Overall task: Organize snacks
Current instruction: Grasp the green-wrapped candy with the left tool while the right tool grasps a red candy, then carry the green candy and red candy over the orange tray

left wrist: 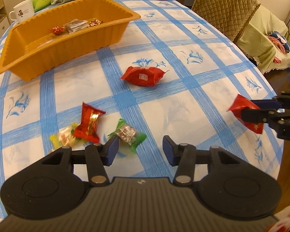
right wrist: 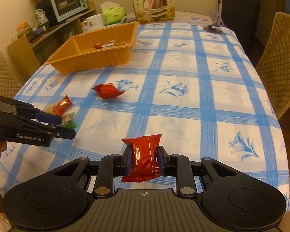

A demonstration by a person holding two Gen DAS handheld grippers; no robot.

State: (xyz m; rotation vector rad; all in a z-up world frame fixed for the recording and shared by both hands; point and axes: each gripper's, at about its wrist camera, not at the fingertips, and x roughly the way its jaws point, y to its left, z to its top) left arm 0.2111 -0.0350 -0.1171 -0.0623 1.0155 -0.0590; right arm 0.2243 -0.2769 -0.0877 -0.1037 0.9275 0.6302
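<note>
Fingers of the right gripper [right wrist: 143, 161] pinch a red snack packet [right wrist: 143, 158]; the left gripper [left wrist: 140, 149] hangs half-open and empty beside a green candy [left wrist: 127, 135]. Judged step: carrying the packet to the orange tray [right wrist: 106, 60] at eleven o'clock. Next comes lifting over its rim. Another red packet [right wrist: 108, 90] lies under that path, low enough to pass over.

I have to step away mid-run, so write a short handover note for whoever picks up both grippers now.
Right gripper: shut on a red snack packet, above the table.
Left gripper: open, empty, by the green-wrapped candy.
Orange tray: a few wrapped snacks already inside.
Left on the checked tablecloth: green candy, red-gold candy, yellow candy, red packet.
Next, probably: drop the held packet into the tray, then collect the rest.
</note>
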